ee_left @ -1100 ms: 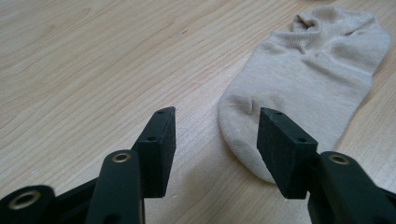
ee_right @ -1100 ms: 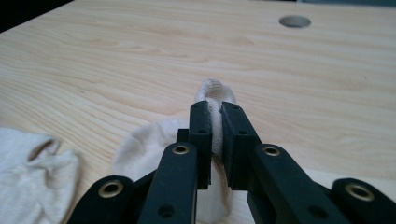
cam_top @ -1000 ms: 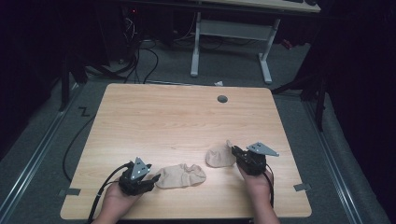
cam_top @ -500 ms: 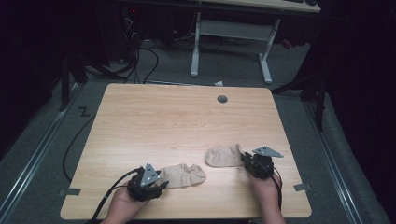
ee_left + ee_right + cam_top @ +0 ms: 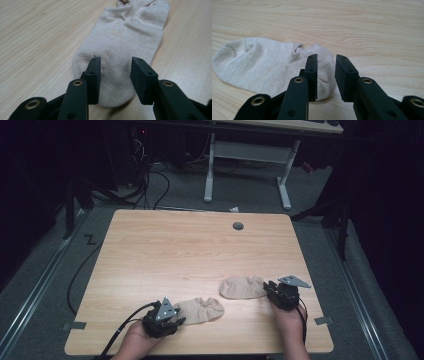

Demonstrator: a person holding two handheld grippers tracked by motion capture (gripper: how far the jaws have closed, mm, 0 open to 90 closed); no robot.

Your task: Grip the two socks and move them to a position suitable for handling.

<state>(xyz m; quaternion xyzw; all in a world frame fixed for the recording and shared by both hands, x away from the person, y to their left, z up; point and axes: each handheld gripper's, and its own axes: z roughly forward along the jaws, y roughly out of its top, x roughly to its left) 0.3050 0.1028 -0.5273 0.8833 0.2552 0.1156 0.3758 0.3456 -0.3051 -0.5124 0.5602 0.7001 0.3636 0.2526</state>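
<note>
Two beige ankle socks lie flat on the wooden table (image 5: 175, 255) near its front edge. The left sock (image 5: 201, 310) (image 5: 125, 37) points its toe at my left gripper (image 5: 179, 319) (image 5: 115, 75), which is open with a jaw on either side of the toe end, just above the fabric. The right sock (image 5: 243, 287) (image 5: 262, 65) lies to the left of my right gripper (image 5: 267, 290) (image 5: 326, 72). That gripper is open by a narrow gap at the sock's cuff end, with its left jaw over the fabric. A hand holds each gripper.
A round grommet hole (image 5: 238, 226) sits near the table's far edge. Beyond the table stand a white desk frame (image 5: 247, 155) and floor cables (image 5: 150, 175). Wide bare wood lies behind the socks.
The right sock was bunched up a second ago and now lies flat. My right gripper has drawn back to the right. My left gripper has shifted slightly toward the front edge.
</note>
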